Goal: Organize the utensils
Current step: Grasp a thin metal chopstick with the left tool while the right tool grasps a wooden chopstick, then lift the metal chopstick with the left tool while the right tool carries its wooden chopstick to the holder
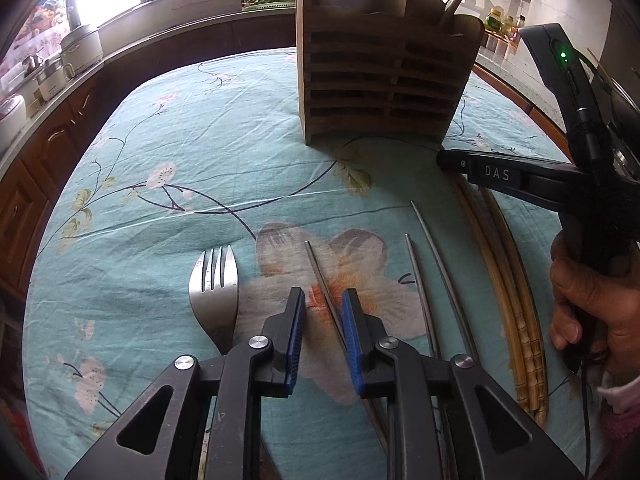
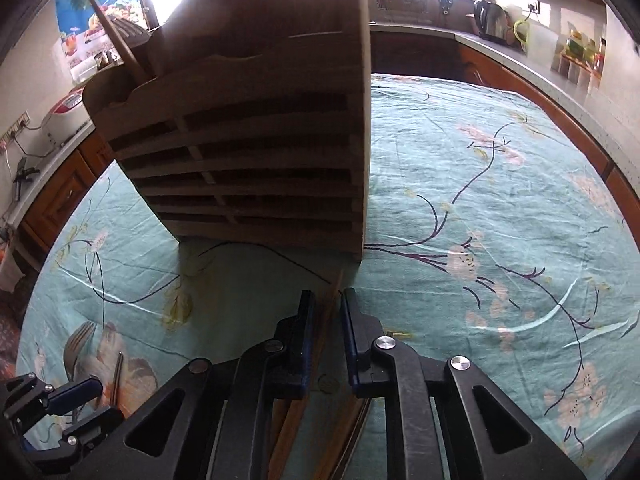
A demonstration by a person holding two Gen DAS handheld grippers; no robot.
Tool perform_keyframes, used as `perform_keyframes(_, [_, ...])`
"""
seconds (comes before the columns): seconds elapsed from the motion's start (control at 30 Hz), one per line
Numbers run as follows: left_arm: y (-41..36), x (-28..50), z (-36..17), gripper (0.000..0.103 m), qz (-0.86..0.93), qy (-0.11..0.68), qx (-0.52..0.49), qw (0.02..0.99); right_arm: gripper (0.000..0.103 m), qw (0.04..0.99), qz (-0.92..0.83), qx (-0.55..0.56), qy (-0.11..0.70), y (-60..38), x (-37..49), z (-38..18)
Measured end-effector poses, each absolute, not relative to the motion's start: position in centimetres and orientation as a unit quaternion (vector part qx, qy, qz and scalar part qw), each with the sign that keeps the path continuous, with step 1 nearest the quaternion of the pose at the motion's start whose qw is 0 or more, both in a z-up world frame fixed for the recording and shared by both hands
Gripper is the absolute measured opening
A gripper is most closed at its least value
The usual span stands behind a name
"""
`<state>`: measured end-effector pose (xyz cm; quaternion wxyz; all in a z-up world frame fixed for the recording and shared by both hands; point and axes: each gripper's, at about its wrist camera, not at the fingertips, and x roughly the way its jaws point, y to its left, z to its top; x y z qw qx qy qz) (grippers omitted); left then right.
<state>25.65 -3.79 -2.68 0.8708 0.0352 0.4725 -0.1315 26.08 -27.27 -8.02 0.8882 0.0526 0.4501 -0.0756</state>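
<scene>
A slatted wooden utensil holder (image 1: 384, 76) stands on the floral cloth; it fills the upper left of the right wrist view (image 2: 256, 136), with a wooden utensil (image 2: 116, 44) in it. My left gripper (image 1: 323, 304) is open low over the cloth, its blue pads on either side of a metal chopstick (image 1: 320, 276). A metal fork (image 1: 214, 292) lies to its left, two more metal chopsticks (image 1: 428, 276) to its right, then bamboo chopsticks (image 1: 508, 272). My right gripper (image 2: 325, 312) is open around bamboo chopsticks (image 2: 330, 304), not clamping them.
The teal floral tablecloth (image 1: 180, 152) covers the table. Kitchen counters ring it, with pots (image 1: 80, 46) at the left, a kettle (image 2: 490, 20) and jars (image 2: 580, 50) at the right. The right gripper's body (image 1: 560, 176) reaches in from the right.
</scene>
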Motion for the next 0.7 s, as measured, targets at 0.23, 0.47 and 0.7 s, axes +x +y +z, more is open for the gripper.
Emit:
perform_keyframes(0.23, [-1.9, 25.7, -2.1, 0.005, -0.155, 0.477, -0.016, 0.865, 0.006, 0.901, -0.041, 0.139, 0.409, -28.5, 22.7, -5.0])
perform_keyframes(0.47, [0.3, 24.3, 1.0, 0.004, -0.173, 0.452, -0.065, 0.873, 0.006, 0.915, -0.015, 0.158, 0.370, -28.5, 18.3, -0.8])
perform_keyframes(0.7, [1.7, 21.6, 4.7, 0.003, -0.191, 0.410, -0.081, 0.888, 0.005, 0.925, 0.002, 0.161, 0.345, -27.9, 16.9, 2.0])
